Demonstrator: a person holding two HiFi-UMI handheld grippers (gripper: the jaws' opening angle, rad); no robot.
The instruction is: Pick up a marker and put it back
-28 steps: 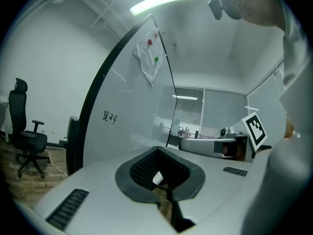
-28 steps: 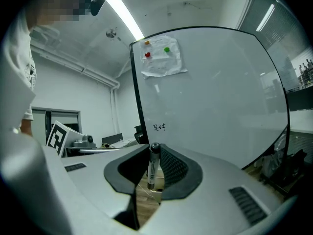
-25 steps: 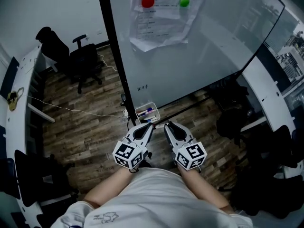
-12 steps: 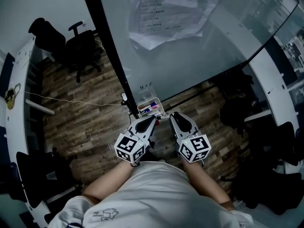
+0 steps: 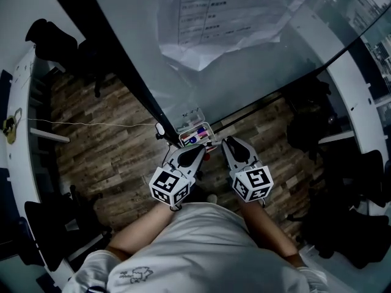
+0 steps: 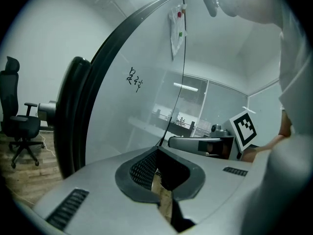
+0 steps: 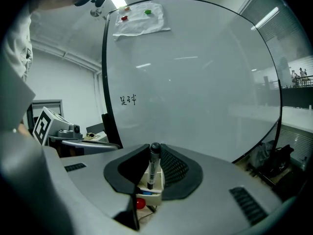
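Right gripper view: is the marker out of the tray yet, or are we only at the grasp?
The grasp looks done: the right gripper has its jaws closed on the upright black marker. The lift is not, since the marker's lower end sits in the white tray. The left gripper is shut and empty. Left to do: lift it out, then put it back.

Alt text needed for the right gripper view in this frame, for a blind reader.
The right claw grips an upright black marker between its jaws, over a small white tray. Behind rises a large whiteboard with a short scribble and a paper sheet pinned near its top.
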